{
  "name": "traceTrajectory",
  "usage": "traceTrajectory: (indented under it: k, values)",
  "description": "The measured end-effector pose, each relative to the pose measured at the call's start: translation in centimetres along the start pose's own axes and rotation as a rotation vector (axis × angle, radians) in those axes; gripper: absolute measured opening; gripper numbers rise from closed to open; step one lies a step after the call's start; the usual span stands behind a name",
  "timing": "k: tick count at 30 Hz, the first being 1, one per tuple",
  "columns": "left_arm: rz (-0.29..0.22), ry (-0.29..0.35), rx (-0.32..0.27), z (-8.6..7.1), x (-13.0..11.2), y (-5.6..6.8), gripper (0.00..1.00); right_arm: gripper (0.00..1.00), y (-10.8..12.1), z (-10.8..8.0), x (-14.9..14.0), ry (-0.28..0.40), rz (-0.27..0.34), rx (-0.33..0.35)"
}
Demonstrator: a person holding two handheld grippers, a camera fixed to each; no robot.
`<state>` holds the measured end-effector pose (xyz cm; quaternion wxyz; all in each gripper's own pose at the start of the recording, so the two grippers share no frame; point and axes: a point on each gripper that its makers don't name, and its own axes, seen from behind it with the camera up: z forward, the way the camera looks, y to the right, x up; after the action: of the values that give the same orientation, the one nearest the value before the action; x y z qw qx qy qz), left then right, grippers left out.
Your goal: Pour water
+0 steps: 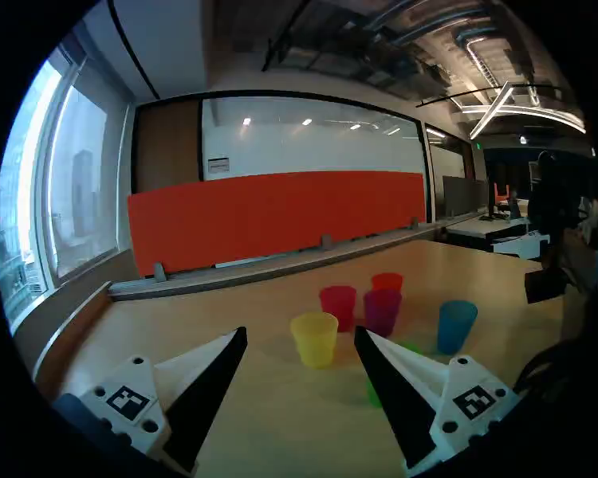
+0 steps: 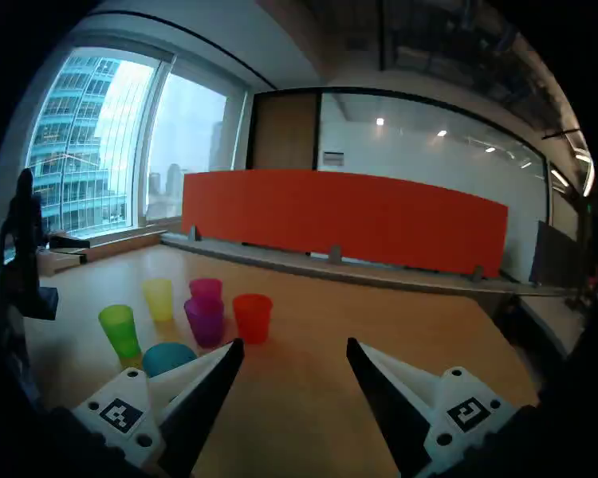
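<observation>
My left tool (image 1: 299, 331) spread wide, empty; yellow cup (image 1: 315, 341) on table (image 1: 474, 271) just beyond tips. My right tool (image 2: 293, 342) spread wide, empty; red cup (image 2: 253, 317) ahead, left.

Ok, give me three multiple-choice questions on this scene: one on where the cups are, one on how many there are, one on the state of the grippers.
1. The cups stand on:
A. the table
B. the window sill
C. the floor

2. How many cups are there?
A. four
B. six
C. eight

3. The left gripper and right gripper are:
A. both open, holding nothing
B. both shut on cups
C. left shut on a cup, right open

Answers:
1 A: all of them sit in a cluster on the wooden tabletop.
2 B: the right gripper view shows green, yellow, pink, purple, red and blue.
3 A: each pair of fingers stands wide apart with nothing between them but the tabletop and cups farther off.
</observation>
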<state>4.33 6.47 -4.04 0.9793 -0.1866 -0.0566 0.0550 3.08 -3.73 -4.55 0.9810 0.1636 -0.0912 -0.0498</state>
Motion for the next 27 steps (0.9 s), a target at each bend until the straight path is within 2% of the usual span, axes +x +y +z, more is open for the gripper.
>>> traceTrajectory:
  k: [11,17,23,27]
  values:
    - [-0.029,0.144,0.159,-1.3,3.4,-3.1,1.00,1.00,3.3,-0.8,3.1,0.153,0.052,-0.181]
    - [-0.009,0.201,0.240,-2.3,5.4,-4.5,1.00,1.00,4.6,-1.3,4.3,0.205,0.078,-0.263]
    - [-0.022,0.207,0.257,-1.8,6.1,-4.4,1.00,1.00,4.9,-1.5,5.4,0.240,0.065,-0.307]
    - [-0.020,0.215,0.271,-1.6,6.2,-4.4,1.00,1.00,5.2,-1.6,5.9,0.259,0.077,-0.324]
